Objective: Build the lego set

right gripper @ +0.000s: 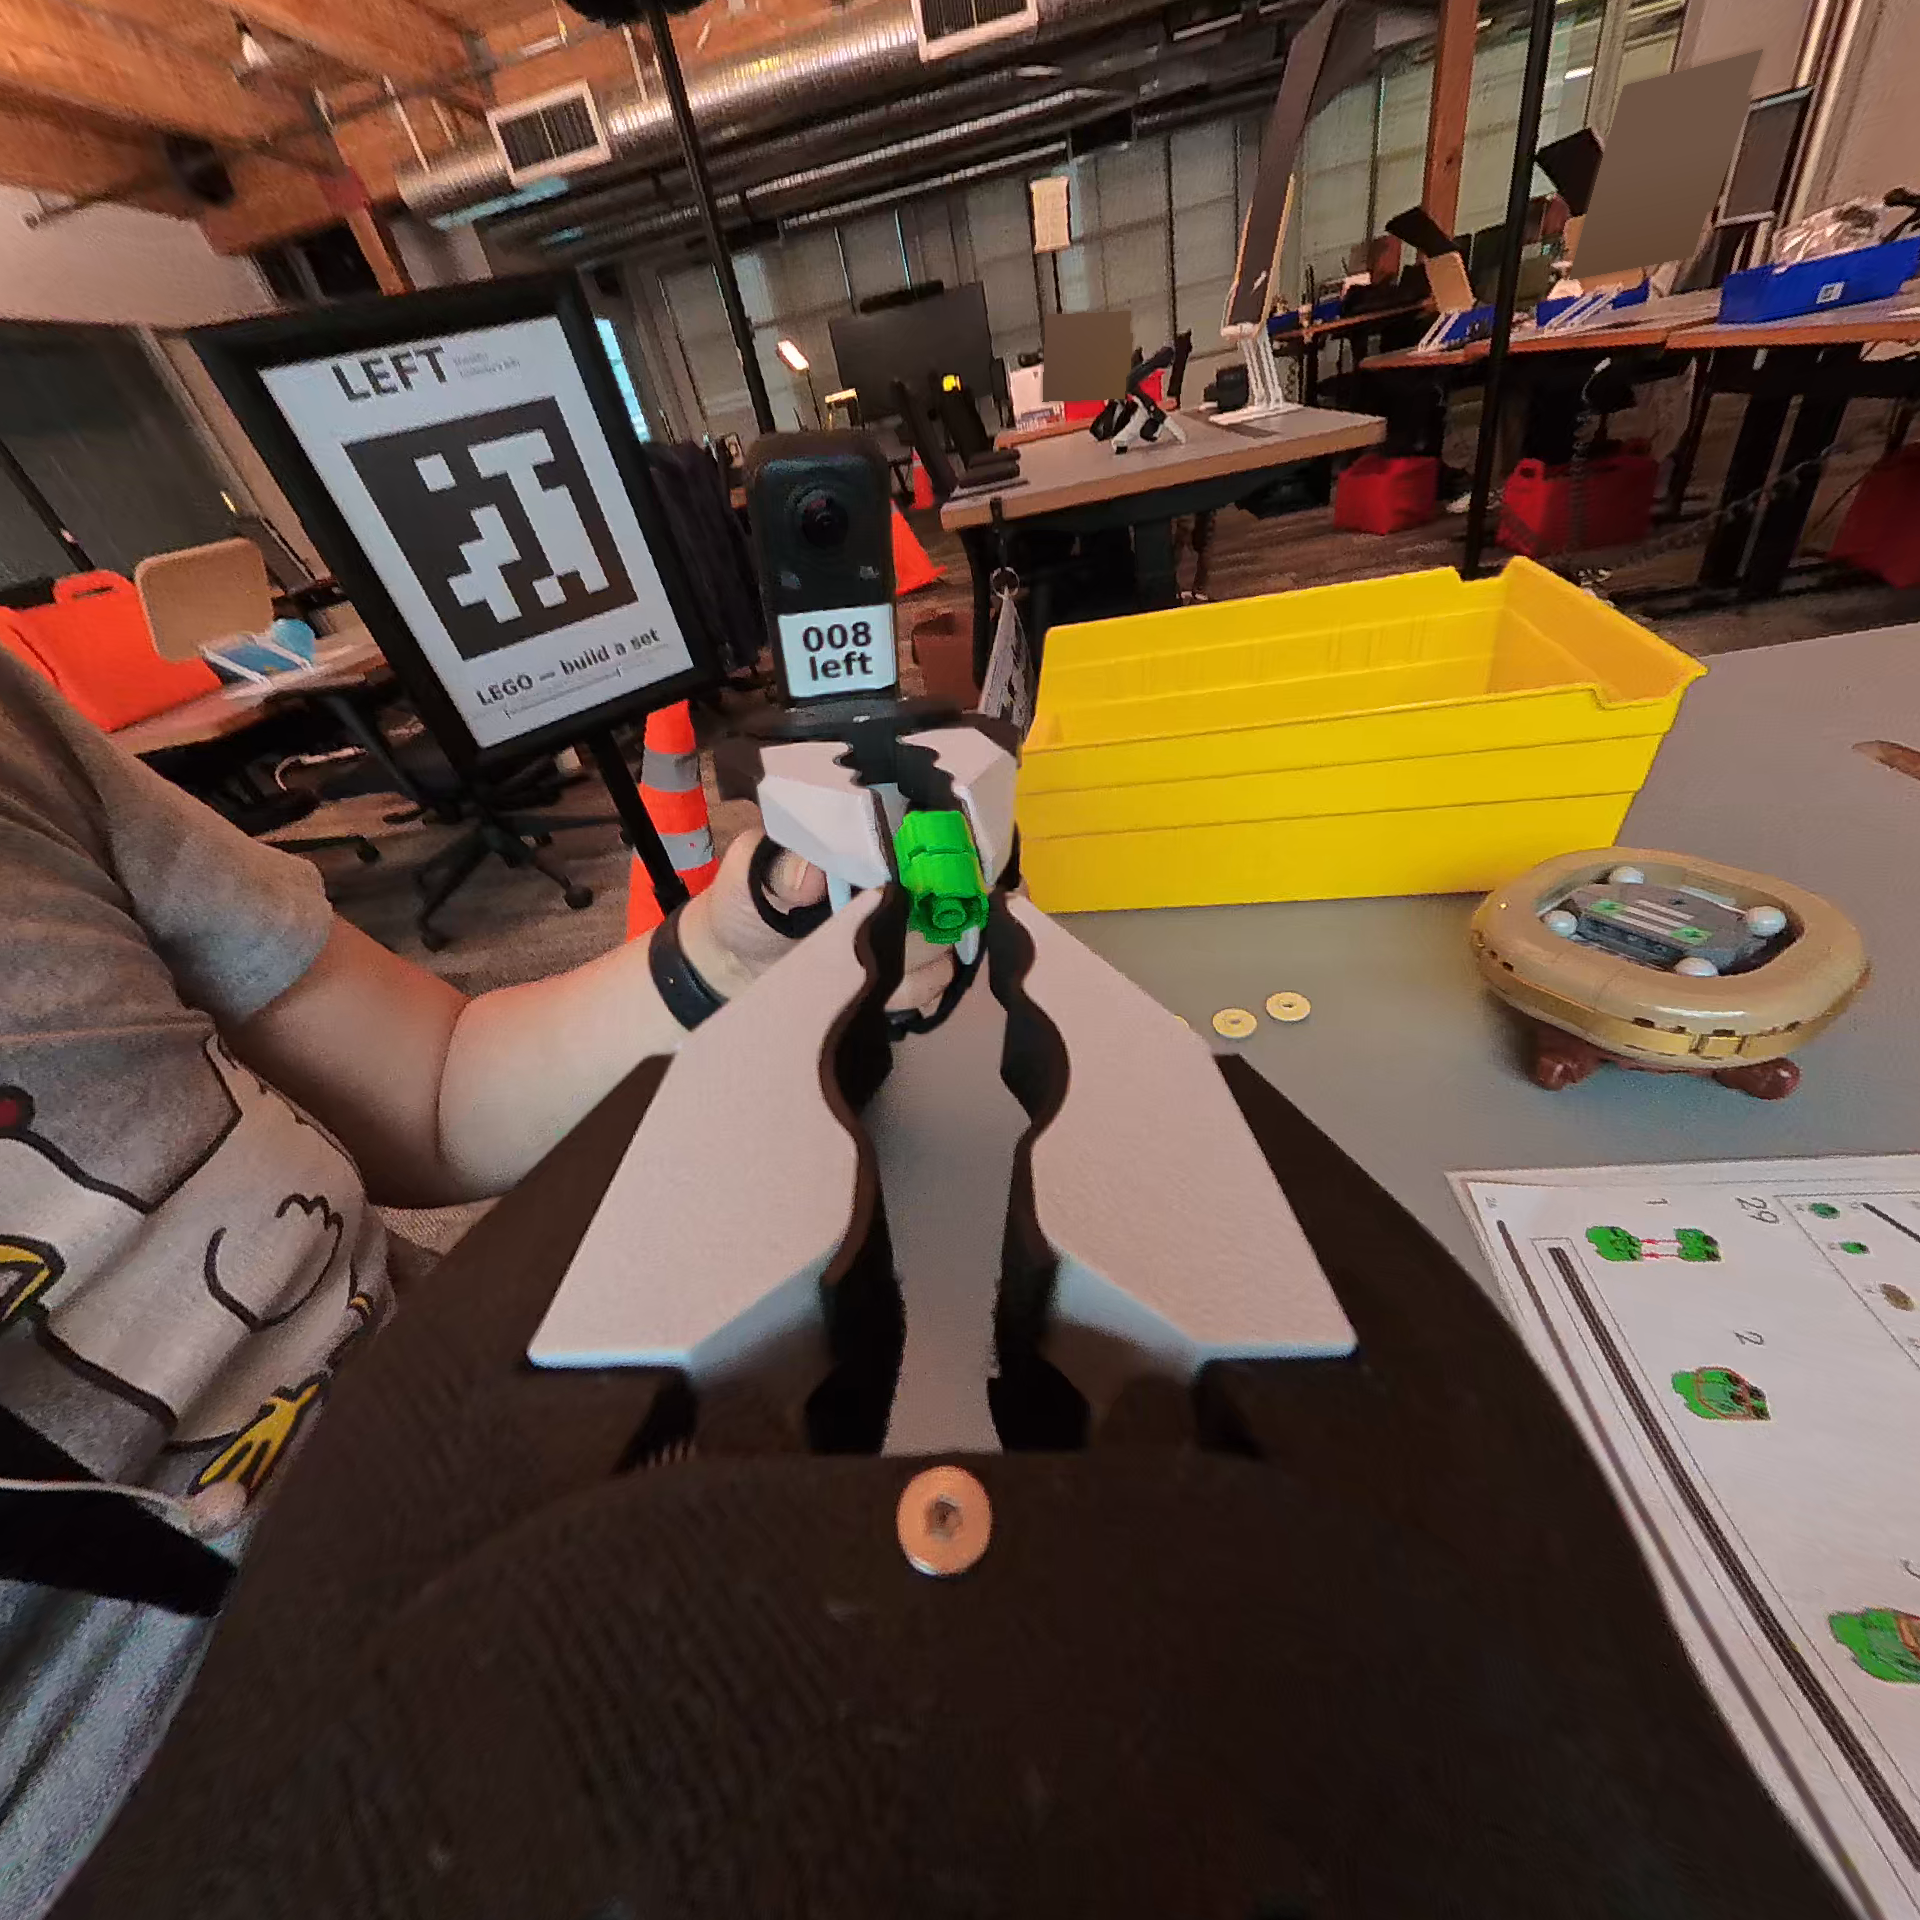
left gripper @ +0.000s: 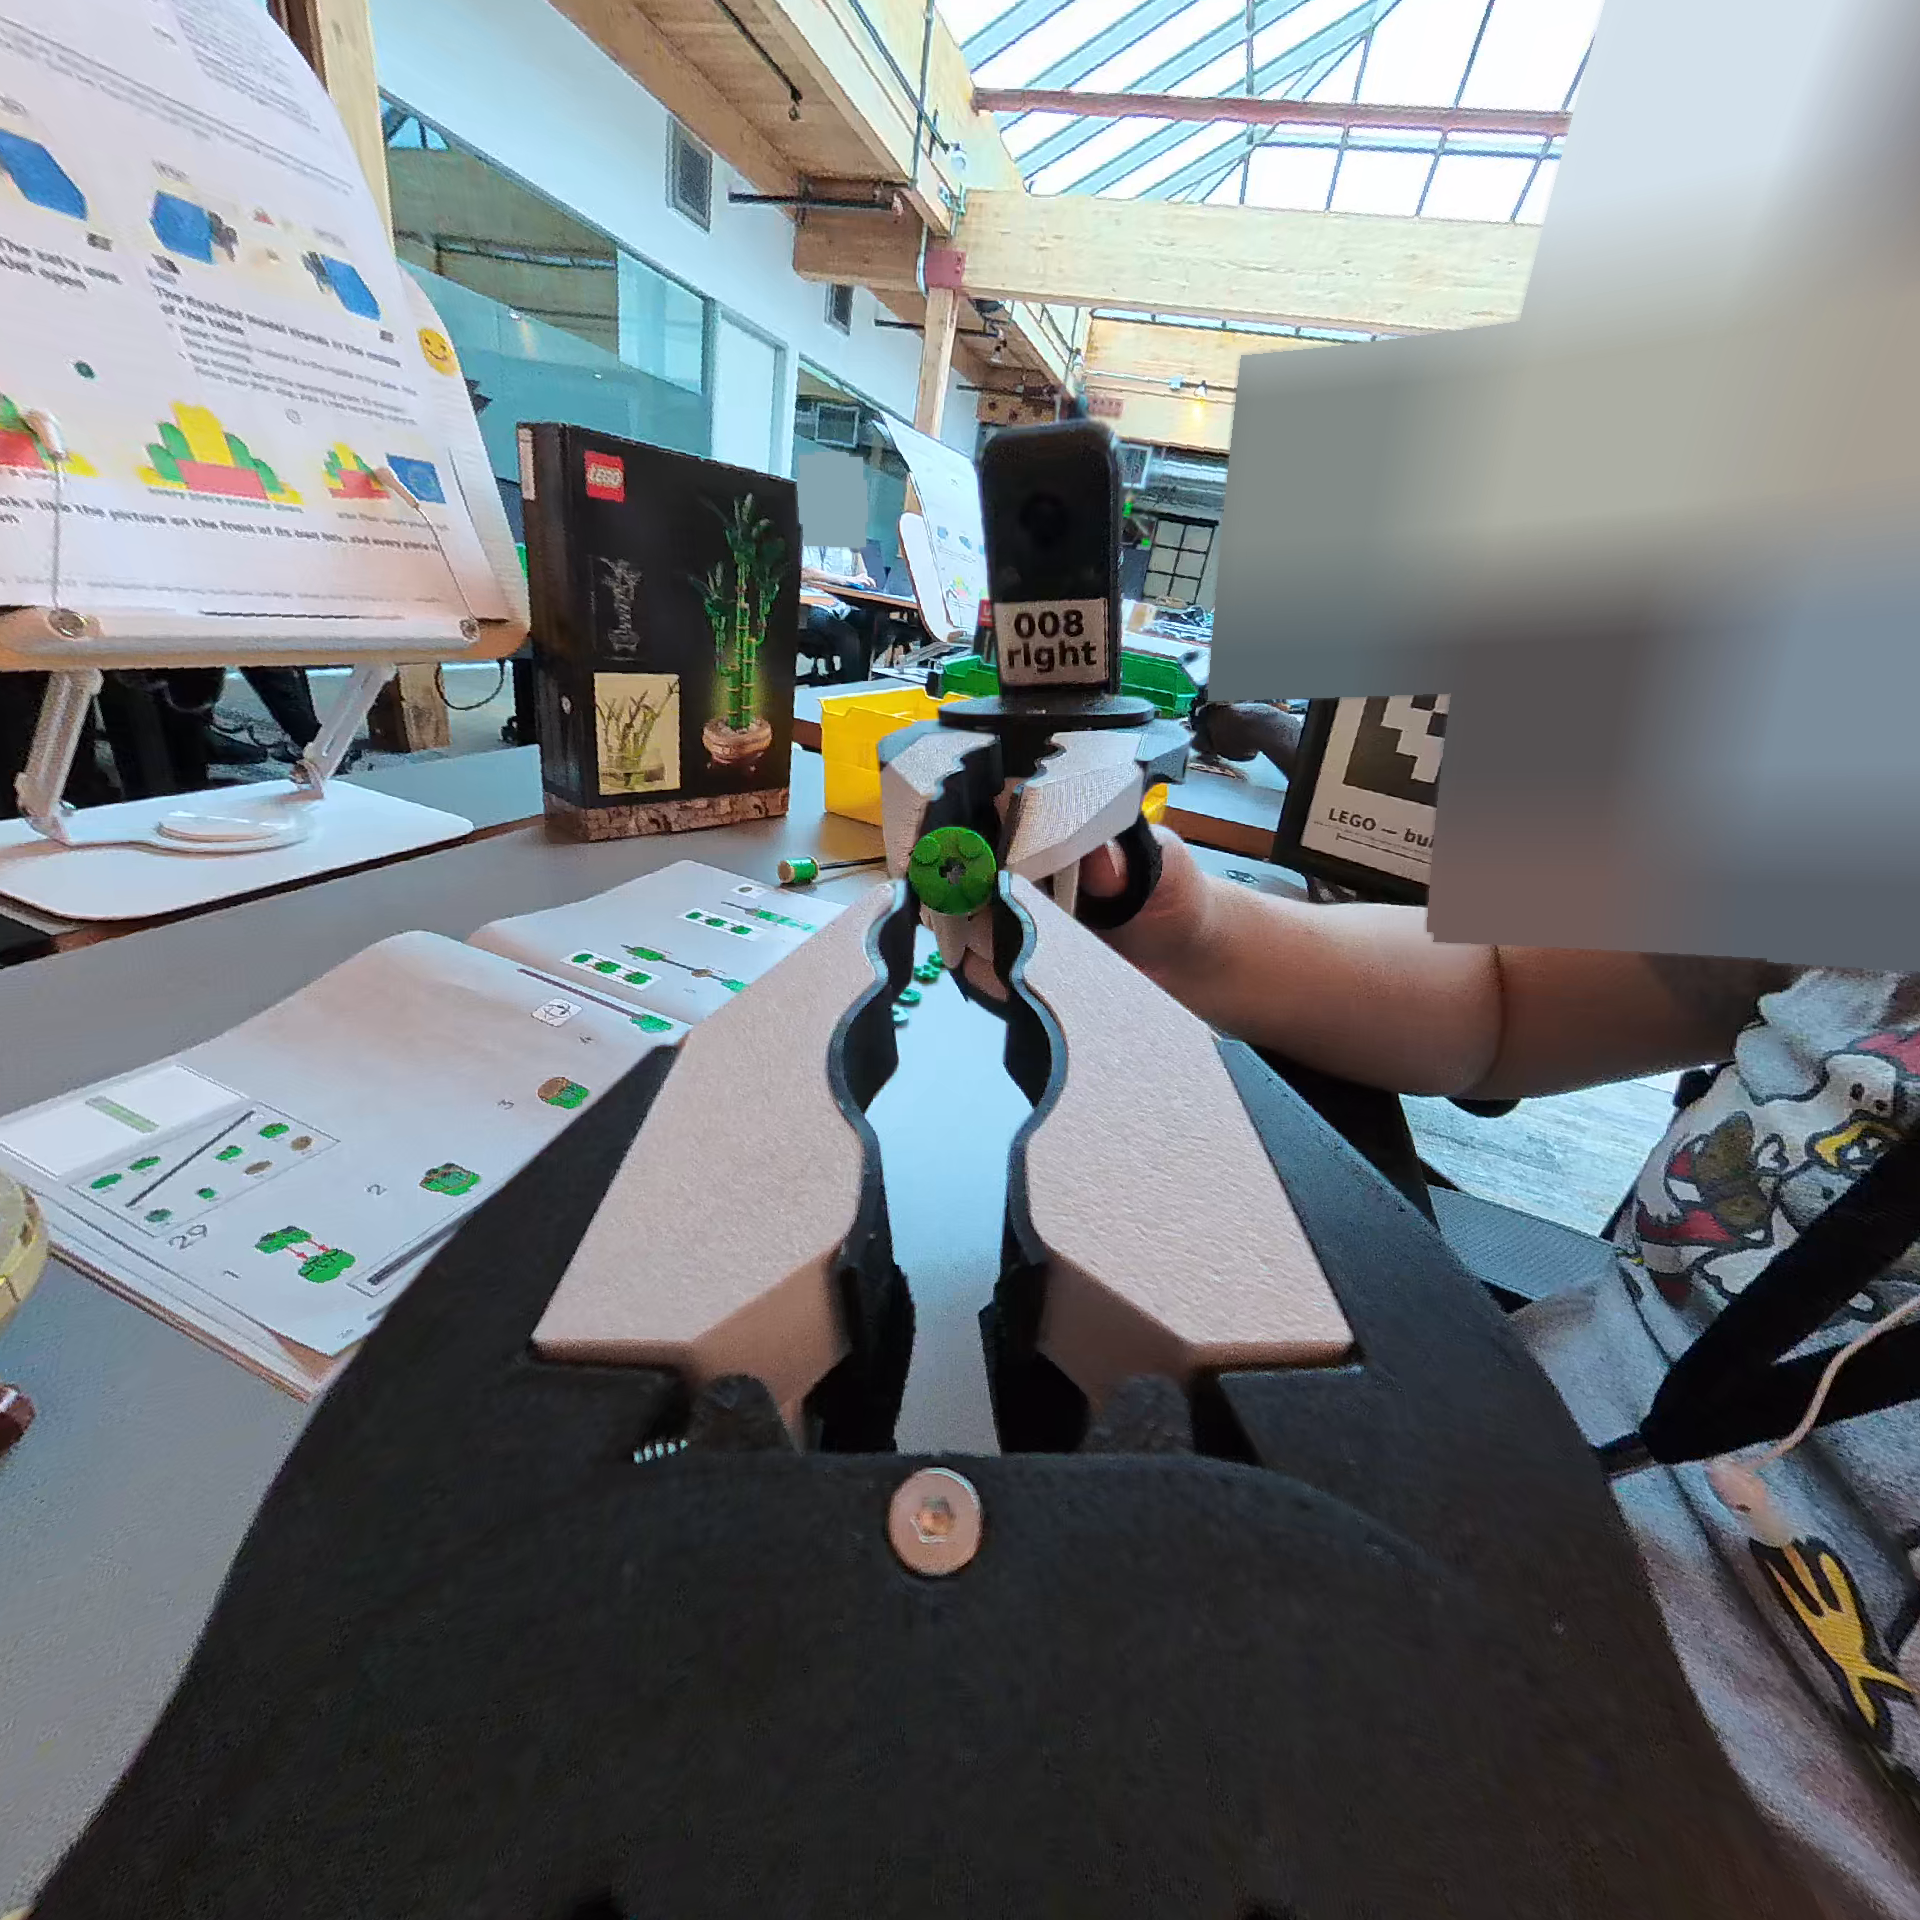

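Note:
A bright green stack of round lego pieces is held in the air between my two grippers, which face each other tip to tip. My left gripper is shut on its wide body, studded face toward the left wrist camera. In the right wrist view the green stack sits between the far left gripper's white fingers. My right gripper is closed around its narrow end. The right gripper also shows in the left wrist view, behind the stack.
An open instruction booklet lies on the grey table, also in the right wrist view. A lego box, a yellow bin, a tan round base on brown feet, two tan rings and loose green pieces are around.

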`<state>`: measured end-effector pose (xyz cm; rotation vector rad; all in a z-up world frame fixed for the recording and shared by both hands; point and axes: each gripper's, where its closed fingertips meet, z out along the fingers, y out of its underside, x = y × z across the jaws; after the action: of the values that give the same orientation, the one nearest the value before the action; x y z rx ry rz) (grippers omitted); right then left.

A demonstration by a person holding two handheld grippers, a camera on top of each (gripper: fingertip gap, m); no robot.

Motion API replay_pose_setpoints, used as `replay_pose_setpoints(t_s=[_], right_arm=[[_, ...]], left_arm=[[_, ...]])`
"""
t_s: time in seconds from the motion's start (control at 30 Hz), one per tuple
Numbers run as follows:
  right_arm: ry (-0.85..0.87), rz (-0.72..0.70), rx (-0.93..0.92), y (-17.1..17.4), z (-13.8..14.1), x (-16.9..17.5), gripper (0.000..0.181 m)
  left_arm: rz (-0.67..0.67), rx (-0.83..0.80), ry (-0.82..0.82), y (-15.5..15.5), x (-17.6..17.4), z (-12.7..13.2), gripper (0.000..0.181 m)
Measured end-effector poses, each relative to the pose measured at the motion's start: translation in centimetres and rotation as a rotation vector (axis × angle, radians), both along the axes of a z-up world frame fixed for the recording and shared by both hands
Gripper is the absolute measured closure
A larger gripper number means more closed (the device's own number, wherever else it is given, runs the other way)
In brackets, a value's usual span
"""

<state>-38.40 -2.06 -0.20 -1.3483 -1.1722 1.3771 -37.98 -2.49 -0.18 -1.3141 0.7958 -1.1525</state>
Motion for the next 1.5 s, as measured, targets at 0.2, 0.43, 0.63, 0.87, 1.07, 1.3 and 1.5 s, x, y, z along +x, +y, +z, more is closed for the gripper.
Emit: replay_pose_setpoints(t_s=[0.2, 0.43, 0.63, 0.87, 1.07, 1.3, 1.5], right_arm=[[-0.073, 0.019, 0.024, 0.0, -1.4, 0.1, 0.167], [-0.15, 0.07, 0.089, -0.5, -2.9, 0.3, 0.168], [-0.2, 0.093, 0.118, -0.7, -4.0, 0.3, 0.168], [-0.194, 0.072, 0.042, -0.3, -4.1, 0.0, 0.168], [-0.201, 0.043, -0.019, 0.3, -4.5, -0.1, 0.168], [-0.181, 0.052, -0.037, 0.3, -4.3, -0.2, 0.167], [-0.106, 0.021, -0.059, 1.0, -2.8, -0.2, 0.157]], left_arm=[[-0.046, -0.074, 0.043, 0.1, 0.2, -1.3, 0.169], [-0.122, -0.151, 0.098, -0.5, 0.4, -2.8, 0.169], [-0.14, -0.171, 0.154, -0.6, 0.5, -3.8, 0.169], [-0.1, -0.146, 0.189, -0.2, 0.3, -4.0, 0.168], [-0.049, -0.137, 0.225, 0.4, 0.2, -4.5, 0.169], [-0.047, -0.133, 0.208, 0.5, 0.2, -4.3, 0.169], [0.002, -0.079, 0.175, 1.0, 0.2, -3.2, 0.169]])
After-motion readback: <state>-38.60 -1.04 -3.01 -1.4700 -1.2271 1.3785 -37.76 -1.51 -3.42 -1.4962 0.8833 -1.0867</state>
